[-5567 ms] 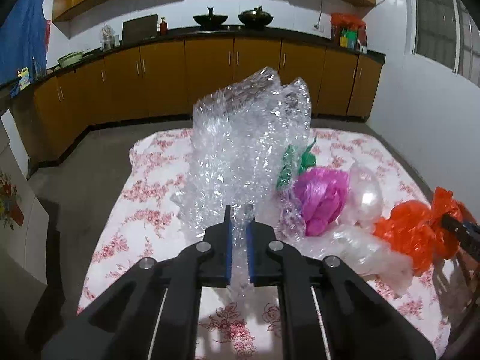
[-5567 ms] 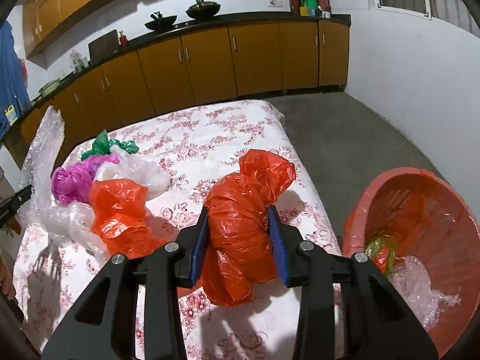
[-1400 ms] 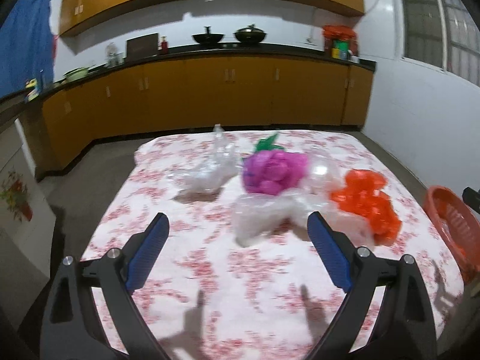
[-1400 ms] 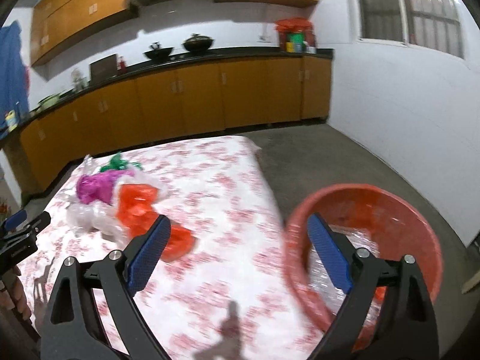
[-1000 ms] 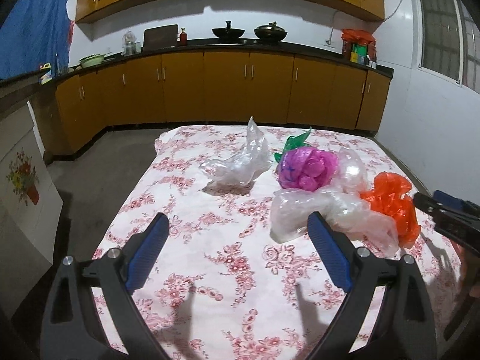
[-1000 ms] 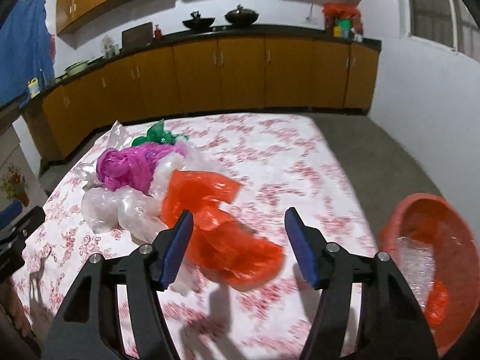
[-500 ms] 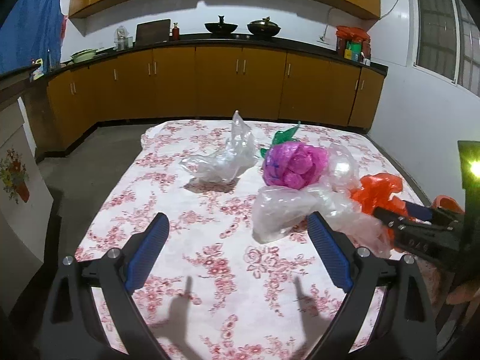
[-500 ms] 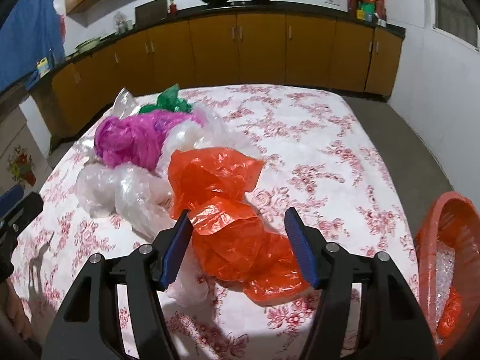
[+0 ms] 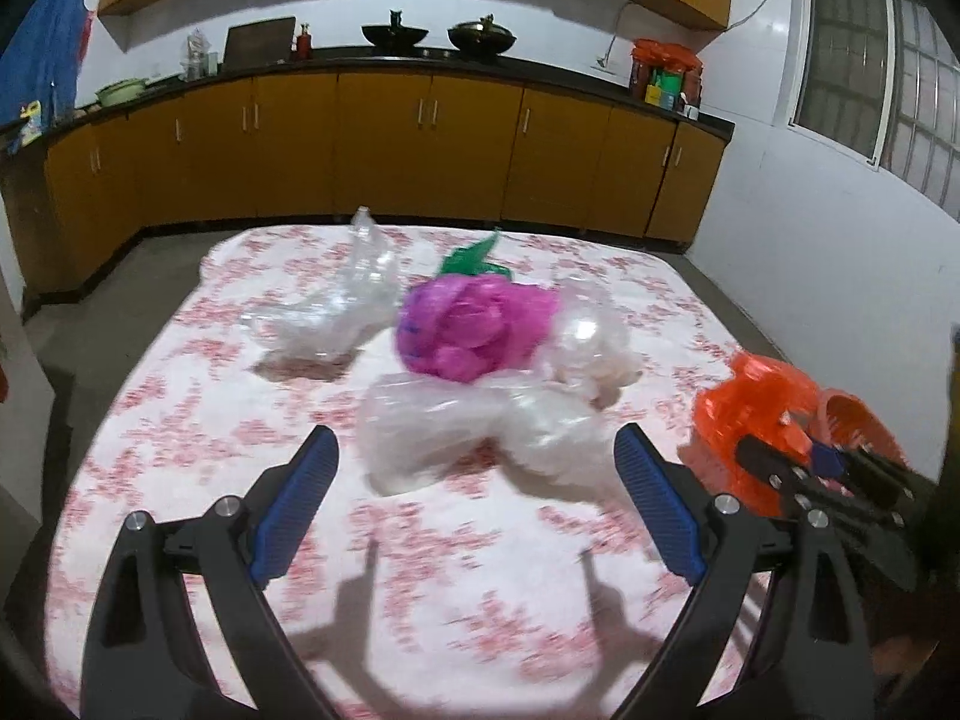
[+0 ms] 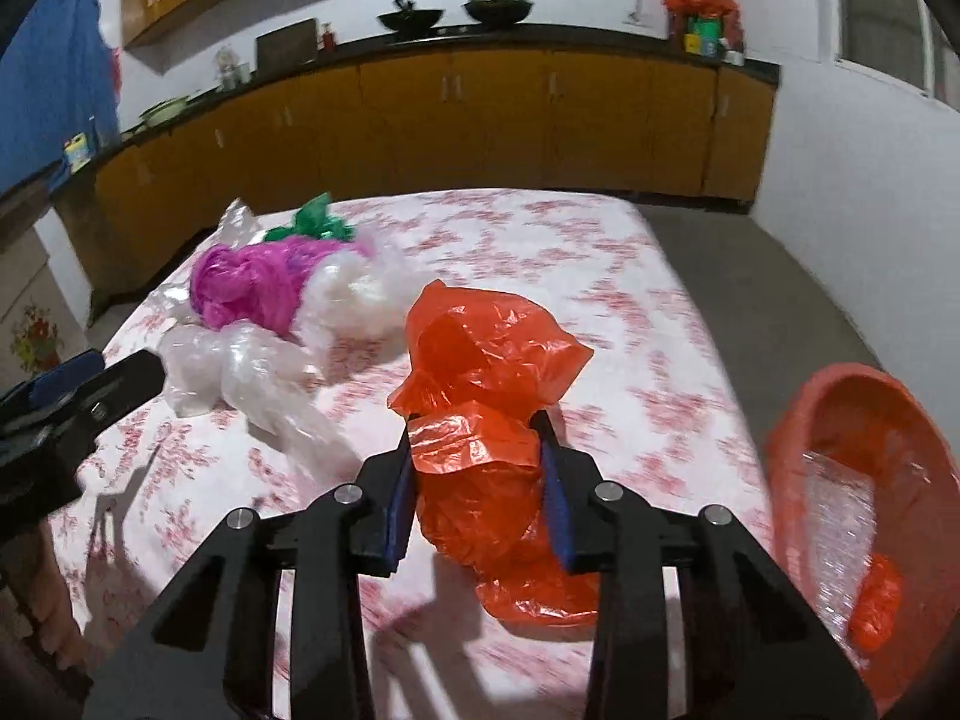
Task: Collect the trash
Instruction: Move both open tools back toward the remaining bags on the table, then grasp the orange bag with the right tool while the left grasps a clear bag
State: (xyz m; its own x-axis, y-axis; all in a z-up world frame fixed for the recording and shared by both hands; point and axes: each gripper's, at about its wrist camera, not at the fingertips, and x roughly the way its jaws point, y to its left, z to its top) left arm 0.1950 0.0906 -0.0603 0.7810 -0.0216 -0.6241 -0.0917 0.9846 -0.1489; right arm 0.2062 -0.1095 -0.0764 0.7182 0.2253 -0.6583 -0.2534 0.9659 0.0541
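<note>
The crumpled orange plastic bag point(image 10: 486, 420) sits on the near right part of the table with the pink floral cloth point(image 10: 630, 312), and the right gripper point(image 10: 477, 480) has it sandwiched. Its jaws have just been closing in and the blue pads are now pressed against both sides of the bag's middle, so it's pinched, with the top of the bag puffing up above the fingers and the rest sagging onto the cloth below.

Just left of that is the rest of the pile: a long twisted clear plastic bag point(image 9: 474, 426), a magenta plastic bag bunched into a ball point(image 9: 474, 330) sitting against it, a green plastic scrap point(image 9: 474, 258) poking out behind the magenta one, and another crumpled clear bag point(image 9: 336, 318) a bit further left on its own.

The left gripper point(image 9: 474, 504) is spread wide with nothing between the pads, and it hangs over the cloth just short of the twisted clear bag.

Off the right edge of the table there's a round orange plastic basin point(image 10: 870, 480) with some clear wrap and an orange scrap inside. Yellow-brown kitchen cabinets point(image 9: 420, 150) run along the back wall.
</note>
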